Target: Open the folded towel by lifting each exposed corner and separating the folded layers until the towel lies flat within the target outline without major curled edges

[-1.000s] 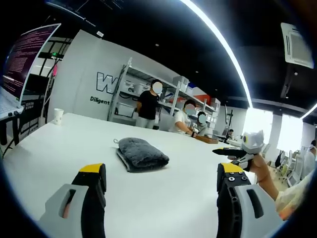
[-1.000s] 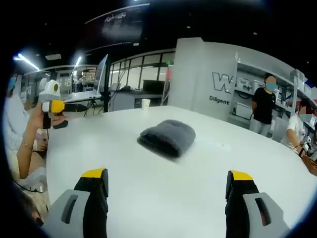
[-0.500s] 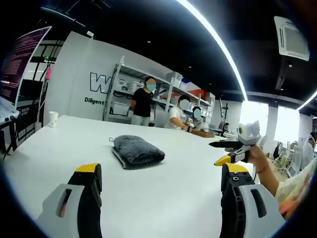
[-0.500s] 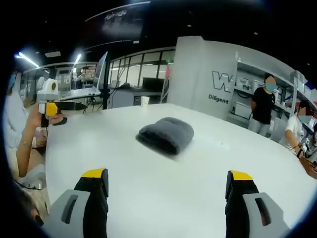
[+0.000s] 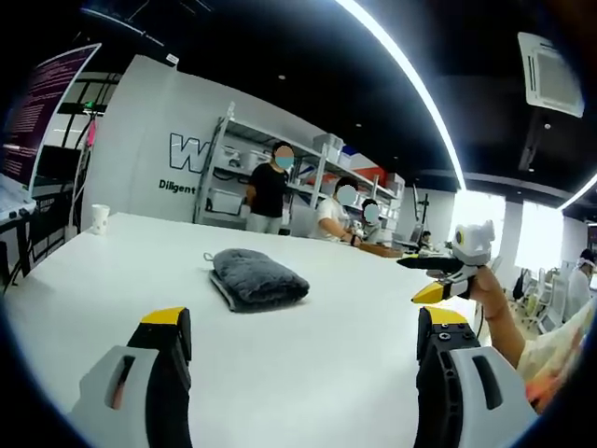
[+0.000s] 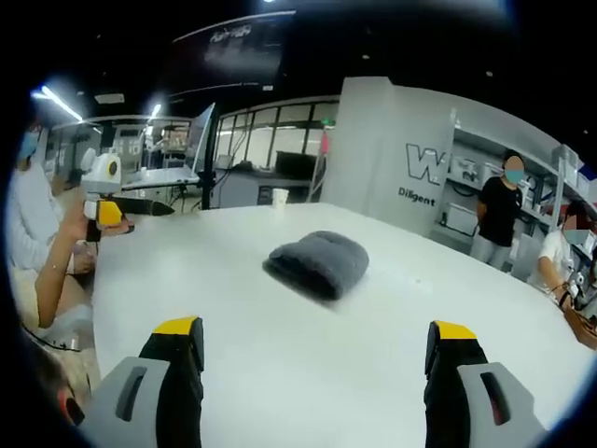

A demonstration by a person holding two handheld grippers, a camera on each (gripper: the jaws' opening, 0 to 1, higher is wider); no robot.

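One folded grey towel (image 5: 255, 278) sits mid-counter (image 5: 308, 373), well ahead of my left gripper (image 5: 303, 350) and right gripper (image 6: 317, 359). Both sets of jaws gape wide, holding nothing. A paper cup (image 5: 93, 218), I think, stands at the far edge.

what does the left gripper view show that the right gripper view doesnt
Left gripper view alone: a white ceiling air-conditioner unit, a long curved ceiling light strip and a small loop tag at the towel's corner.

Right gripper view alone: an open laptop on a stand and a row of dark windows behind the table.

Both: the folded dark grey plush towel lying untouched on the white table, a white paper cup, and open jaws on the left gripper and right gripper.
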